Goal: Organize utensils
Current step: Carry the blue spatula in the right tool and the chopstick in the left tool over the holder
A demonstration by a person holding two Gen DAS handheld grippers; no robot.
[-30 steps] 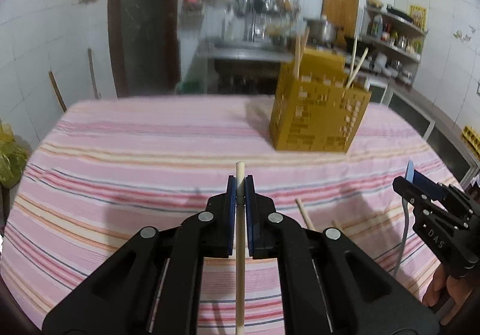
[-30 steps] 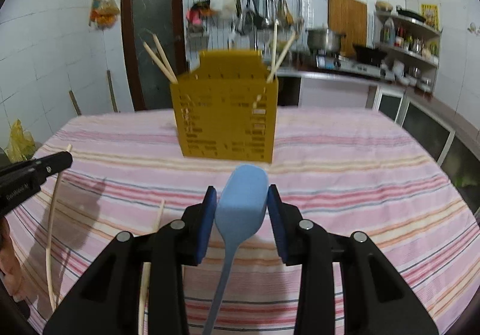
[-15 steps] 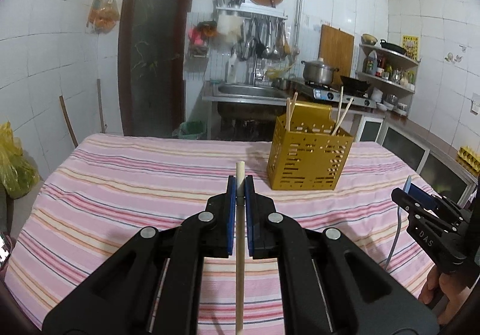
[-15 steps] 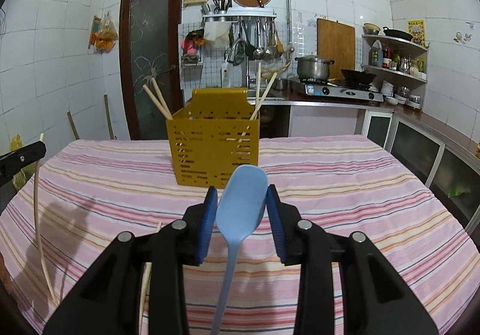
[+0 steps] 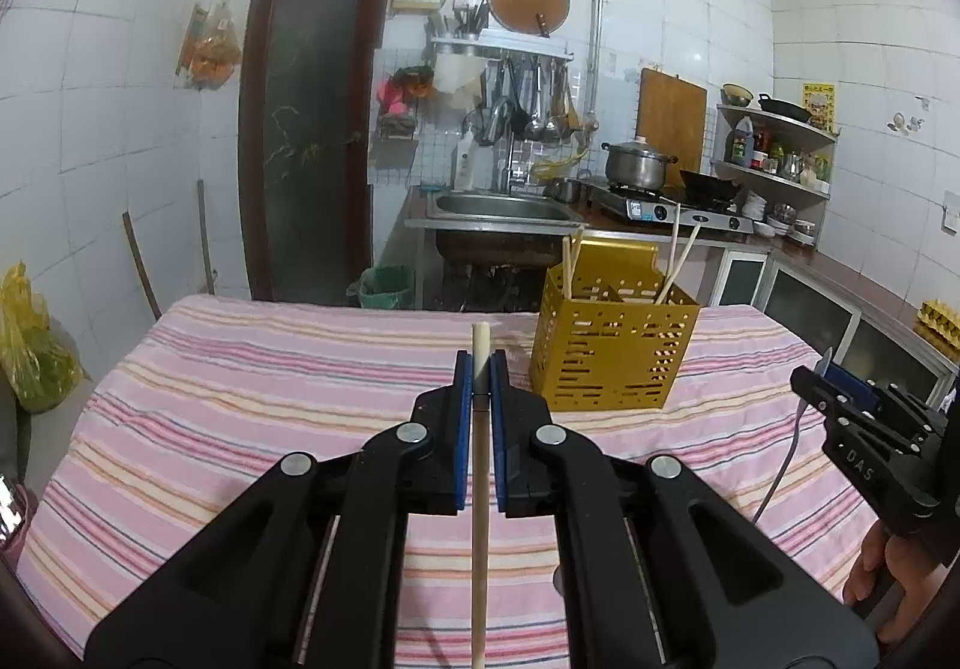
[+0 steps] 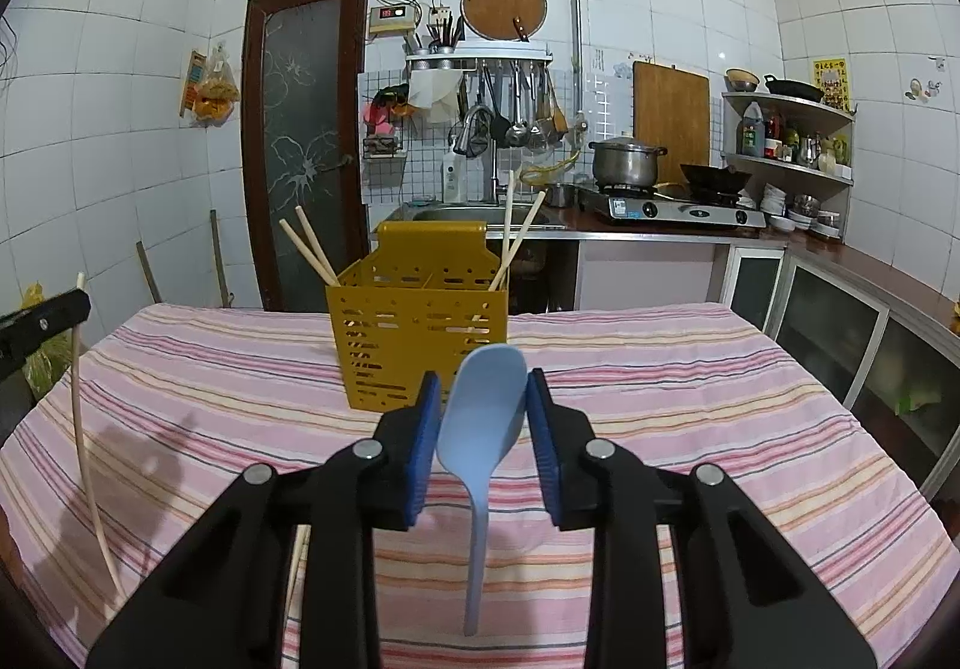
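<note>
Left wrist view: the left gripper (image 5: pixel 480 369) clamps a pale wooden chopstick (image 5: pixel 479 519) at frame centre, above the pink-striped tabletop (image 5: pixel 240 399); a yellow slotted holder (image 5: pixel 612 357) stands right of centre.

Right wrist view: the right gripper (image 6: pixel 480 399), its jaws having just been closing, pinches a light-blue spoon (image 6: pixel 480 417) bowl-up at lower centre, before a white-tiled kitchen.

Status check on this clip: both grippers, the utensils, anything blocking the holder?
Left gripper shut on chopstick. Right gripper closing on blue spoon. Yellow holder upright, four chopsticks in. Path clear.

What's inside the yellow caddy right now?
Four wooden chopsticks stand in the yellow caddy: two lean out at its left end, two at its right. A divider shows inside. The perforated walls hide the bottom, so anything short lying in there cannot be seen.
</note>
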